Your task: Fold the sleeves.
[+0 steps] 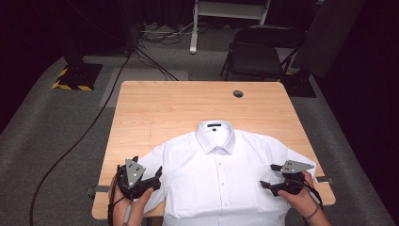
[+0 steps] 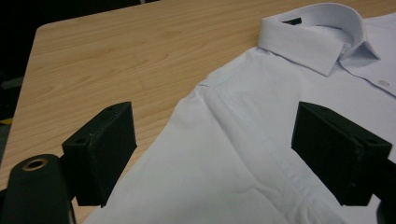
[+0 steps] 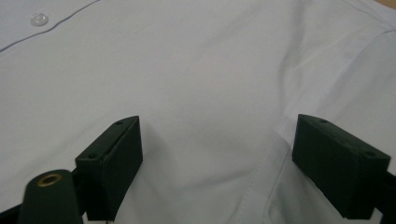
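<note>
A white button-up shirt (image 1: pixel 216 165) lies flat and face up on the wooden table (image 1: pixel 179 103), collar (image 1: pixel 215 134) toward the far side. My left gripper (image 1: pixel 157 173) hovers at the shirt's left sleeve (image 2: pixel 205 154), jaws wide open with nothing between them. My right gripper (image 1: pixel 264 185) is over the shirt's right side near the armhole seam (image 3: pixel 275 140), open as well and holding nothing. The shirt's hem hangs over the table's near edge.
A round cable hole (image 1: pixel 238 93) sits in the table's far right part. A black folding chair (image 1: pixel 256 52) stands behind the table. Cables (image 1: pixel 94 122) run across the grey carpet at the left. A white desk frame (image 1: pixel 230 12) stands farther back.
</note>
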Demonstrator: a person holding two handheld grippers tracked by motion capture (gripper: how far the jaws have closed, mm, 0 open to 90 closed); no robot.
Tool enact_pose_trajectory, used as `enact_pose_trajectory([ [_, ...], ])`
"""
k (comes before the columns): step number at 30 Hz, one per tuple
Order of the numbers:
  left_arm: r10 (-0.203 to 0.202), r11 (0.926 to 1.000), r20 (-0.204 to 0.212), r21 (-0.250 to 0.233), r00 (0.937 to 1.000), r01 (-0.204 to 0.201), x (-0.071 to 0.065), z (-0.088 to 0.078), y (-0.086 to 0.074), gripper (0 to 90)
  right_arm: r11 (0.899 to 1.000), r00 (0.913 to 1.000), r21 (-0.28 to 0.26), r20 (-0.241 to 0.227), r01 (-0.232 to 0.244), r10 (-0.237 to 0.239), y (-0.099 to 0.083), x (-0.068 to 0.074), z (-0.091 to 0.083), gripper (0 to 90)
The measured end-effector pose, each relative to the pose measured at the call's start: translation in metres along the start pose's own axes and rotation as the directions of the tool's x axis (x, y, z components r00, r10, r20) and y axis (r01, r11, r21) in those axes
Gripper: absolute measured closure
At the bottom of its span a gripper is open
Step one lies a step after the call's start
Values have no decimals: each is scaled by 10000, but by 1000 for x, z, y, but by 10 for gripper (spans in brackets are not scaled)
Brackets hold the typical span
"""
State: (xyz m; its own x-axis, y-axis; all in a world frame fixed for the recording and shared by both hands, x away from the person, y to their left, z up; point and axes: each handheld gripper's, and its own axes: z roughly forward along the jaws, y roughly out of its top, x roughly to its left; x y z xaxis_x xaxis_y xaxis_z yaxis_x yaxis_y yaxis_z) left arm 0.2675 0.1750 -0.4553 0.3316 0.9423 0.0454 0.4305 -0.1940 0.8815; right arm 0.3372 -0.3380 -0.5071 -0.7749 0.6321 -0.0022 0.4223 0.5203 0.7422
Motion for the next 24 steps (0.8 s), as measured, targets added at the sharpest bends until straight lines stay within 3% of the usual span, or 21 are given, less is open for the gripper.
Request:
enact_pose_trajectory([
  [9,-547,9968,-643,549,9964,582,28,-6,-15,147,10000,10000,-3,2,8,-8,0,0,0,159],
  [19,-840,9920,-699,885,9940,900,46,-6,-32,219,10000,10000,-3,3,6,-6,0,0,0,159],
  [24,-911,9856,-902,1345,9917,1028,54,-6,-40,219,10000,10000,-3,4,5,-5,0,0,0,159],
])
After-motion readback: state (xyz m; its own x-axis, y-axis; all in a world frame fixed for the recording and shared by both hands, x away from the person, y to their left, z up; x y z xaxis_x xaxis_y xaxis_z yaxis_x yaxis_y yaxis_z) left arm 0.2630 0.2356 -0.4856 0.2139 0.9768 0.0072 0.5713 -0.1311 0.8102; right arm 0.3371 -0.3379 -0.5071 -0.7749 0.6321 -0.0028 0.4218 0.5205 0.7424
